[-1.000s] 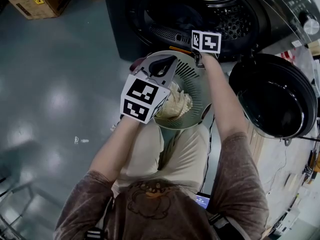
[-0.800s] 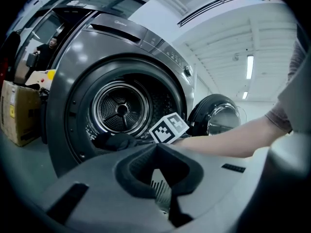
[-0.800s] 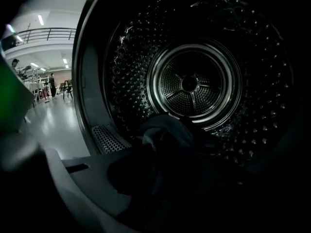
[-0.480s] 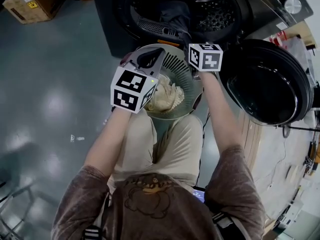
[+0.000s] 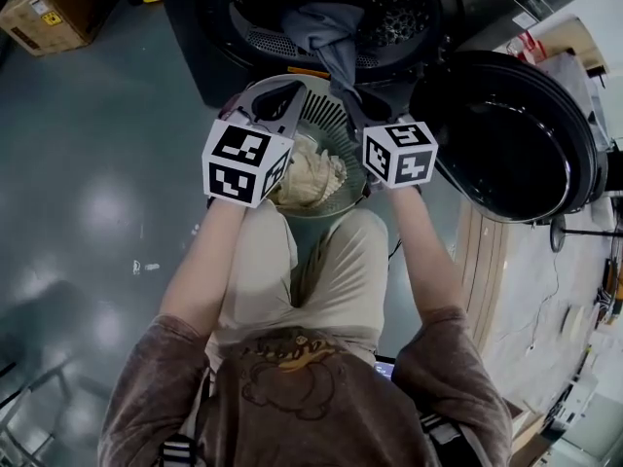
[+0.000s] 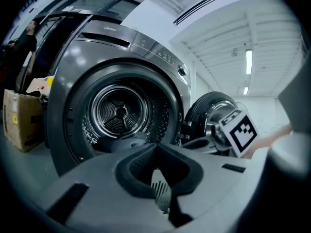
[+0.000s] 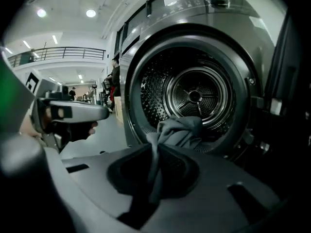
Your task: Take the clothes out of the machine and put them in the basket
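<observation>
A grey garment (image 5: 331, 32) hangs out of the washing machine's drum (image 5: 389, 13) and stretches down toward me. My right gripper (image 5: 373, 113) is shut on its near end, just above the basket's far rim; in the right gripper view the cloth (image 7: 177, 130) runs from the drum mouth into the jaws (image 7: 153, 176). The round grey-green basket (image 5: 339, 120) sits on my lap, below the drum opening, with a cream garment (image 5: 307, 173) inside. My left gripper (image 5: 297, 93) is shut on the basket's slotted rim (image 6: 160, 191) at its far left.
The machine's round door (image 5: 506, 134) stands open at the right, close to my right arm. A cardboard box (image 5: 44, 8) stands on the grey floor at the far left. Benches with clutter run along the right edge.
My right gripper has drawn back out of the drum toward me and risen, pulling the grey garment out over the drum's lip. The left gripper and basket have stayed put.
</observation>
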`<move>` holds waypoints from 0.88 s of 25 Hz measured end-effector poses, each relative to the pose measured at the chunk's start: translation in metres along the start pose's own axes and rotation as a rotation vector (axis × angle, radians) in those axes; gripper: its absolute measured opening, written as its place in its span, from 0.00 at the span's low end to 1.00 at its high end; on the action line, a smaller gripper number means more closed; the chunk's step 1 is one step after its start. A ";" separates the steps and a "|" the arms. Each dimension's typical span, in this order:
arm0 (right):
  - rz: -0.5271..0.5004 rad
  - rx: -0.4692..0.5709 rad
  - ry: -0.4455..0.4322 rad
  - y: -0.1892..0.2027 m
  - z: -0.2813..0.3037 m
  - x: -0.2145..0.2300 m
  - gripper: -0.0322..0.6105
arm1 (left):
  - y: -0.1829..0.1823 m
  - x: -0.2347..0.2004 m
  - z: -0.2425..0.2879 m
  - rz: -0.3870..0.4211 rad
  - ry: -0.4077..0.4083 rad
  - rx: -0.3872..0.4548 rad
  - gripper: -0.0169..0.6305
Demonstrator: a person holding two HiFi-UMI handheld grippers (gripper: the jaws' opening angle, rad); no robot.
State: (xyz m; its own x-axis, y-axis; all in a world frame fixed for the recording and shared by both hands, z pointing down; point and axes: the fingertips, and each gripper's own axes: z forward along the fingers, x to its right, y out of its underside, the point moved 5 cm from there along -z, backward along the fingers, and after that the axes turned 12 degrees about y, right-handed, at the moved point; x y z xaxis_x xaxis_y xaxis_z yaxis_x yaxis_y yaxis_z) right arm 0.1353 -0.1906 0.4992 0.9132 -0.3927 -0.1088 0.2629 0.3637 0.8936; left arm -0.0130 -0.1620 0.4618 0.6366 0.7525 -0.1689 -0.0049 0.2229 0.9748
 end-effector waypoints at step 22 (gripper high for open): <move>0.053 -0.012 0.002 0.058 -0.054 -0.038 0.36 | -0.004 0.006 0.002 0.006 -0.013 0.010 0.04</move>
State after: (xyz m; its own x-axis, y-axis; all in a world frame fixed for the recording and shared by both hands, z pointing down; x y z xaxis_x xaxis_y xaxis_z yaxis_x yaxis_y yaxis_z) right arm 0.1328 -0.1094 0.5318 0.9265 -0.3710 -0.0628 0.2181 0.3937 0.8930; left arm -0.0080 -0.1596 0.4570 0.6463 0.7459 -0.1611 -0.0008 0.2118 0.9773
